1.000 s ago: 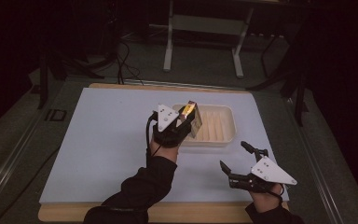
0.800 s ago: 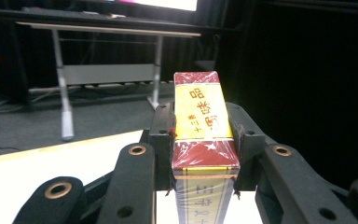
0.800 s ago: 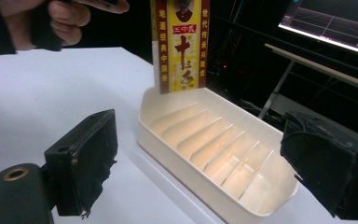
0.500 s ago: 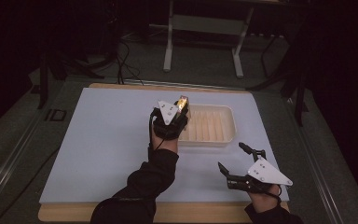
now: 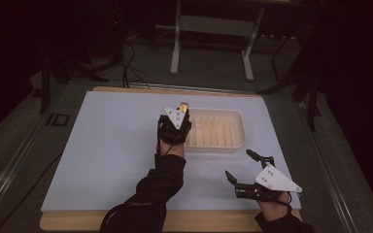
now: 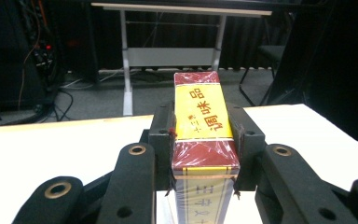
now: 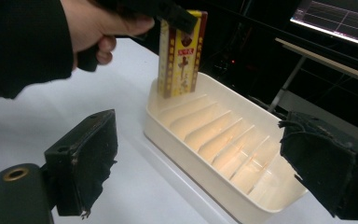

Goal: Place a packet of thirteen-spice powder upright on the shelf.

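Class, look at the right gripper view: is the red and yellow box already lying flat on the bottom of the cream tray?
No: the red and yellow box stands upright, clamped in the left tool, at the cream tray's end slot.

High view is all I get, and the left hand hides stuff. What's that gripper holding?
Observer: A red and yellow box, clamped between the left gripper jaws.
Operator: Is it inside the tray yet?
Observer: Its bottom end dips into the end slot of the cream tray, standing upright.
Operator: Are the other slots full?
Observer: No, the right gripper view shows them empty.
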A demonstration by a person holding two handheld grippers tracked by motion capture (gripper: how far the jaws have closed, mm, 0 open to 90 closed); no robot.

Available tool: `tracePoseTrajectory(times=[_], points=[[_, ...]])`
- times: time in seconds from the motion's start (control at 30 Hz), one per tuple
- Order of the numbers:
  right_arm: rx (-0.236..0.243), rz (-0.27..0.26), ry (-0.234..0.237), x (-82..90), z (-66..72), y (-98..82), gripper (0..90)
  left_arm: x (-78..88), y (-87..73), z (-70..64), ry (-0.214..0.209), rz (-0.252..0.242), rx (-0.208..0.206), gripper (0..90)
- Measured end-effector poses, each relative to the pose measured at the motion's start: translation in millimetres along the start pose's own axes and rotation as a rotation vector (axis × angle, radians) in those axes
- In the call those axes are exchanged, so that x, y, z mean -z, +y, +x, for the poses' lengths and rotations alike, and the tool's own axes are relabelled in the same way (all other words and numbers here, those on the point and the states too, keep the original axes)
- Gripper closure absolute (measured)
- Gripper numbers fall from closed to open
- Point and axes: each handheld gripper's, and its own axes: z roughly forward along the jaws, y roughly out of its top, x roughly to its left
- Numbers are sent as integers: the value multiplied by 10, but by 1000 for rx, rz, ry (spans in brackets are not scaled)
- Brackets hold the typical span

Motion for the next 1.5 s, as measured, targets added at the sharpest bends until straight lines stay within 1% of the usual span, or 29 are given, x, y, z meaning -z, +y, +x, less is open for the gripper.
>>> tracePoseTrajectory(times=[0.03,0.1,0.17,0.2,0.33,0.37,0.4,0.47,0.5,0.8,0.93,1.1,1.17,1.3,1.33,1.4,1.43,1.47,1.5], points=[[6,1,0,0,2,-1,109,-14,-19,-16,8,2,5,691],[10,2,7,-3,5,-1,109,-41,-53,-42,30,7,1,690],[11,2,9,-2,12,-2,109,-68,-89,-50,40,15,16,690],[12,2,12,-3,13,-3,109,-78,-109,-52,44,18,16,690],[12,6,19,-11,14,-11,109,-127,-194,-76,46,35,8,689],[11,5,18,-11,16,-13,109,-127,-194,-76,46,35,8,689],[9,5,22,-13,16,-13,109,-151,-239,-79,45,47,9,690],[10,4,23,-14,15,-15,109,-161,-259,-80,46,48,16,689],[9,4,25,-14,14,-15,110,-182,-297,-77,46,58,17,689],[-6,5,34,-24,2,-31,110,-266,-433,-96,55,65,13,688],[-11,9,36,-26,-5,-37,110,-276,-437,-100,58,61,21,687],[-14,8,39,-26,-7,-38,110,-294,-432,-80,48,63,30,683],[-15,6,38,-25,-8,-37,110,-293,-435,-82,46,62,20,681],[-19,6,37,-27,-17,-39,110,-293,-430,-81,38,65,17,680],[-21,5,39,-26,-17,-39,110,-294,-427,-80,32,68,8,678],[-23,5,40,-24,-17,-38,110,-291,-425,-79,31,70,4,669],[-22,6,40,-22,-17,-37,110,-288,-416,-74,26,78,0,669],[-23,5,40,-22,-17,-37,110,-287,-411,-72,15,82,-6,638],[-24,4,41,-24,-19,-39,110,-282,-403,-75,14,77,-13,636]])
